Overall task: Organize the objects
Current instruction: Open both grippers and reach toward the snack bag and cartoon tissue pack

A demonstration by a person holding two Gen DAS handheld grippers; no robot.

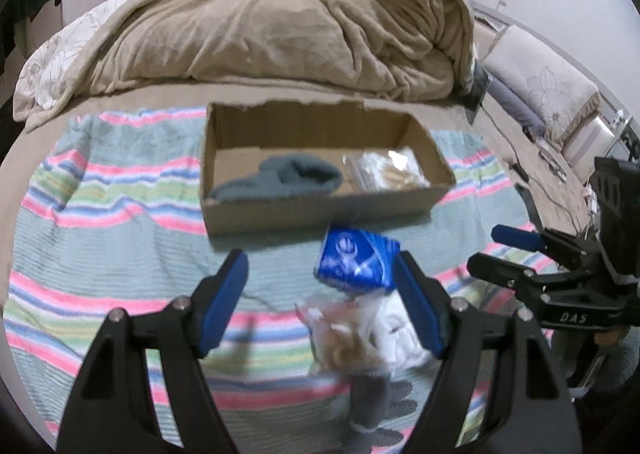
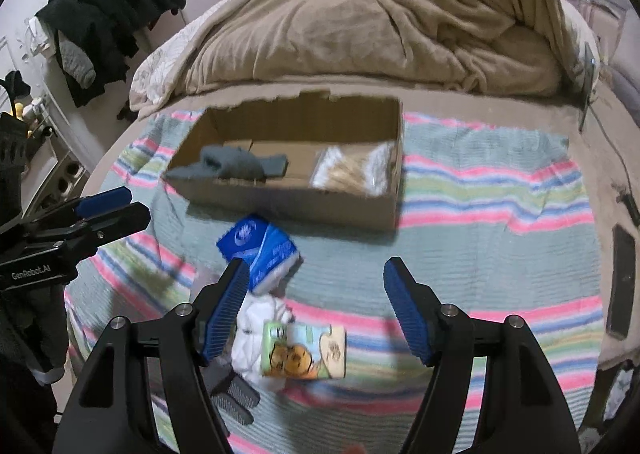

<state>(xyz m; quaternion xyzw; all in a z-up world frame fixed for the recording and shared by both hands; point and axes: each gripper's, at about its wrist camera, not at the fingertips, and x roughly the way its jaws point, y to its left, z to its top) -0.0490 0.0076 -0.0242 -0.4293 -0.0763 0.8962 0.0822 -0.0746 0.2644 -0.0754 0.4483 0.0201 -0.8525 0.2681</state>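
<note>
- The blue tissue pack [image 1: 356, 262] lies on the striped blanket [image 1: 100, 213], just in front of the cardboard box [image 1: 316, 209], at about 12 o'clock from the loose pile.
- That pile sits toward 6 o'clock: a white cloth [image 2: 260, 318], a small printed packet [image 2: 304, 350] and a grey glove [image 2: 236, 398], touching or overlapping one another.
- The box already holds a grey sock [image 1: 280, 177] at 9 o'clock and a clear bag [image 1: 384, 169] at 3 o'clock.
- The left gripper [image 1: 320, 302] is spread wide and empty, with the tissue pack beside its right finger.
- The right gripper [image 2: 314, 310] is likewise wide apart, holding nothing, above the printed packet.
- Risk, as I judge it: because the items overlap, a closing finger may snag the cloth along with the intended thing and drag the pile.
- The soft pack may slip from an off-centre pinch.
- Both grippers are close together and could collide.
</note>
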